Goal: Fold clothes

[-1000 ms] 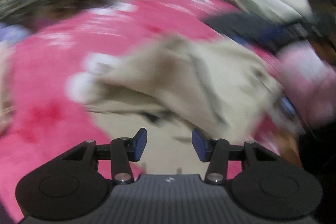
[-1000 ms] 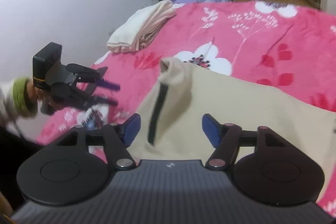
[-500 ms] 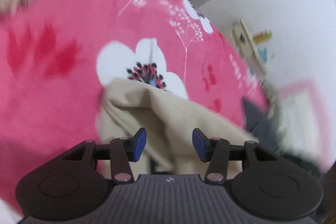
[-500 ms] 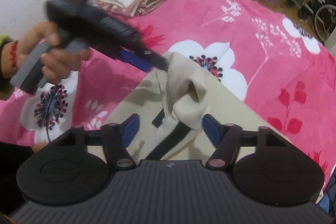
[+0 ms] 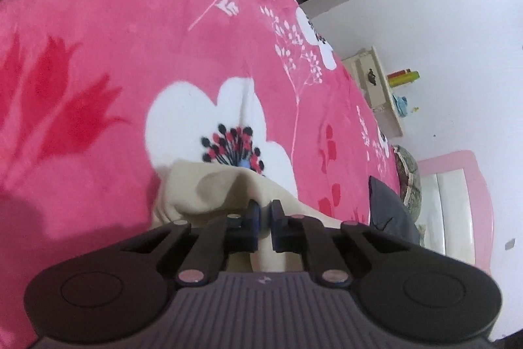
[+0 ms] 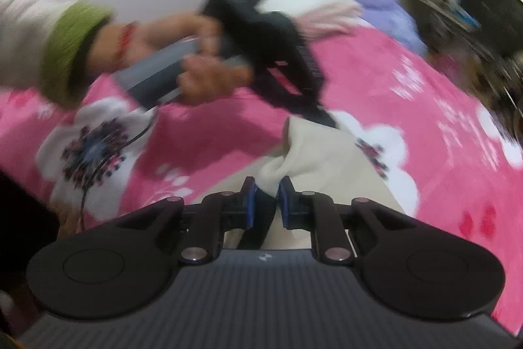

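— Closed now, both of them: left hand-held gripper (image 5: pixel 264 211) and right hand-held gripper (image 6: pixel 266 193), spread half a second ago, each pinching a bunched bit of the beige garment (image 6: pixel 313 152).

— And lying where?

— On the pink floral bed (image 5: pixel 137 61), near edge raised into the fingers, rest spread flat. Folded cream clothes (image 6: pixel 310 5) farther back by the wall.

— Could slip?

— Quite possibly. Thin pinch on the right, only a tuft of cloth between the pads; could pull free on a quick lift.

— Anything else?

— Uneven pull between the two grips, probably a skewed crease. Also crowded: left hand (image 6: pixel 209 77) close above the cloth, so a bump or snag seems possible.
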Demonstrator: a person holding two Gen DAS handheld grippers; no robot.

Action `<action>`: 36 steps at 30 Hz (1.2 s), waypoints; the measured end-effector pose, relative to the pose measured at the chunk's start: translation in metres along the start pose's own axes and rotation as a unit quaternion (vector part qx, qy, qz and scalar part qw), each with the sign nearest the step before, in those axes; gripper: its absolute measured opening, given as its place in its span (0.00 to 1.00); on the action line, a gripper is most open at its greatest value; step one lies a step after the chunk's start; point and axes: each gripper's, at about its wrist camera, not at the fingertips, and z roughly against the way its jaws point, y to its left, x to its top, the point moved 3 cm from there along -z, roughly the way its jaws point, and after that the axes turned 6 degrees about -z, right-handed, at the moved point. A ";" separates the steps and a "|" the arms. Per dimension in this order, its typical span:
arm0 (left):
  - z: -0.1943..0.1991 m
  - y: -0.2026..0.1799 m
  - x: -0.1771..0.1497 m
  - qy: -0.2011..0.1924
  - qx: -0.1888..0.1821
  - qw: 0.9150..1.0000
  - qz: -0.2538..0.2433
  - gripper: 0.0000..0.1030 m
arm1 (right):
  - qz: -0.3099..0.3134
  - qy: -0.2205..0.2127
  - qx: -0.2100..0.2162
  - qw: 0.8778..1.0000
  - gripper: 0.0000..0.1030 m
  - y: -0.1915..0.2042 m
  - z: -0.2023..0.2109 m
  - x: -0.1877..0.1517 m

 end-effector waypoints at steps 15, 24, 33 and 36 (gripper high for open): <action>0.016 0.057 0.016 -0.011 -0.027 0.999 0.031 0.33 | 0.032 0.029 0.062 0.997 0.33 0.017 -0.050 -0.013; 0.027 0.027 -0.010 0.012 -0.001 0.999 -0.045 0.43 | -0.074 -0.005 0.135 0.988 0.50 -0.006 -0.005 -0.017; 0.039 -0.003 -0.057 0.037 0.023 0.992 -0.117 0.49 | -0.278 -0.012 0.188 0.942 0.50 -0.096 0.036 -0.025; 0.032 -0.015 -0.075 0.043 0.043 0.986 -0.153 0.44 | -0.280 -0.023 0.113 0.953 0.50 -0.131 0.032 0.005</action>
